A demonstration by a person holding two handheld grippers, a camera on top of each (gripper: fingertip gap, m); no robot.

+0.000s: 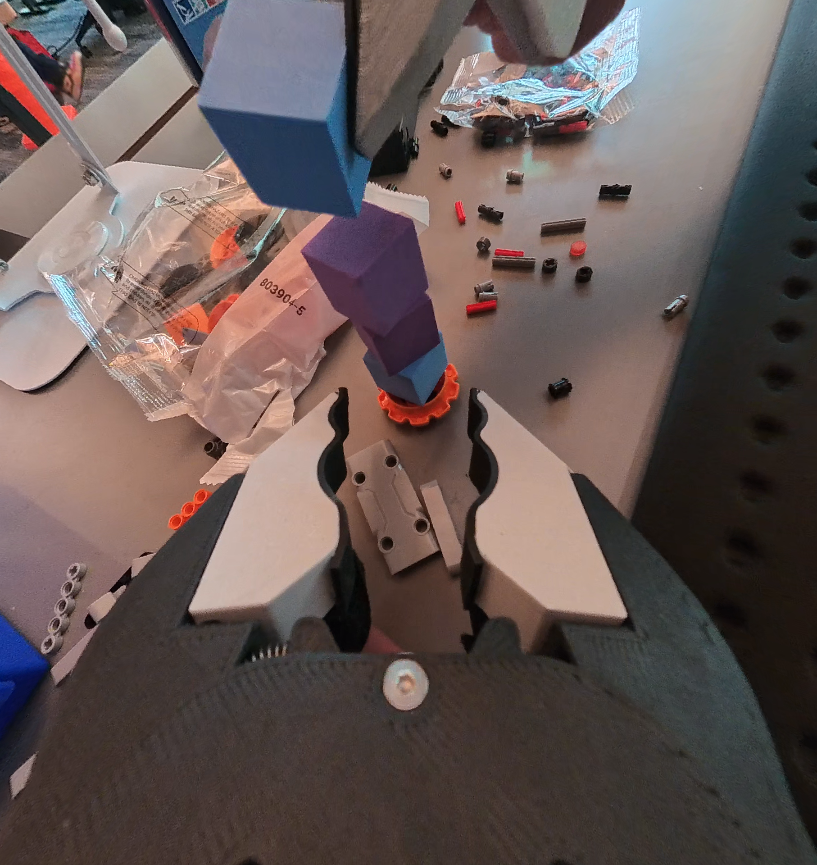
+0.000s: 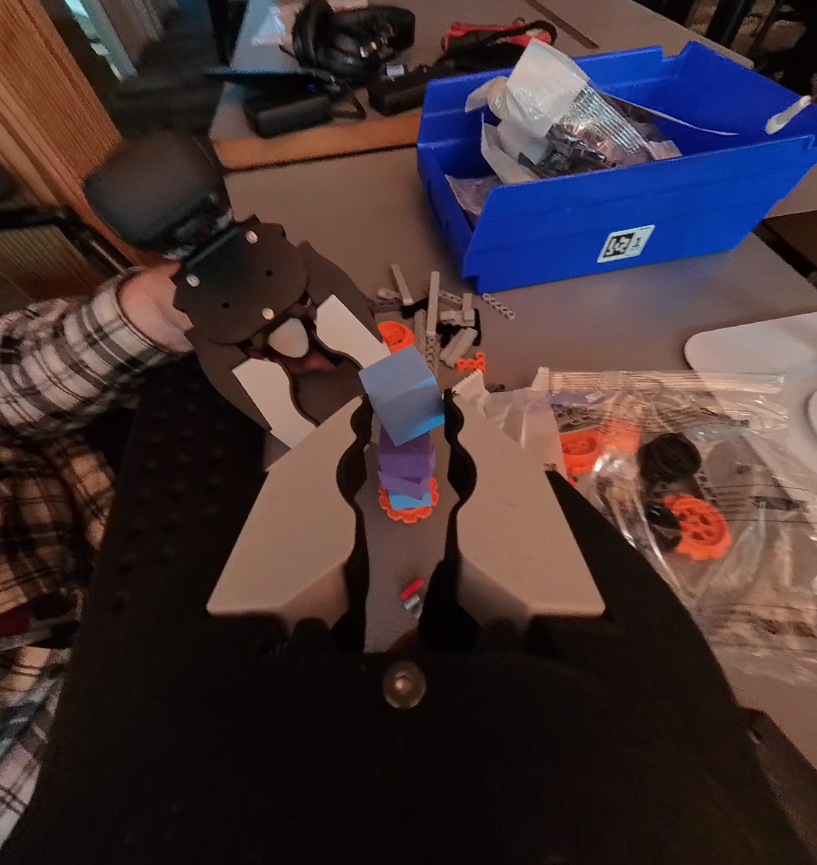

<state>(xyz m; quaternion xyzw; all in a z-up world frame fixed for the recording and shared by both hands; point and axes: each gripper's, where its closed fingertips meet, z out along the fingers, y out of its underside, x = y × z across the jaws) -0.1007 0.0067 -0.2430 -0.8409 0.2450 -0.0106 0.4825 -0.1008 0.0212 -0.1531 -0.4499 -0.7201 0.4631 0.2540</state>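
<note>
Our left gripper [image 1: 409,407] has its jaws standing apart with nothing between them, low over the grey table [image 1: 561,421], while the jaws of our right gripper [image 2: 403,402] are pinched on a light blue cube [image 2: 404,402].

Nearest our left fingers lies a grey plate with holes [image 1: 395,508]. Just beyond the fingertips an orange gear [image 1: 418,398] carries a leaning stack of cubes [image 1: 388,304], blue at the bottom, purple above. Our held cube hangs above the stack's top; we cannot tell if they touch. Left of it lie clear plastic bags [image 1: 163,281]; small pins [image 1: 514,262] are scattered farther off. A blue bin [image 2: 631,187] sits beyond.
</note>
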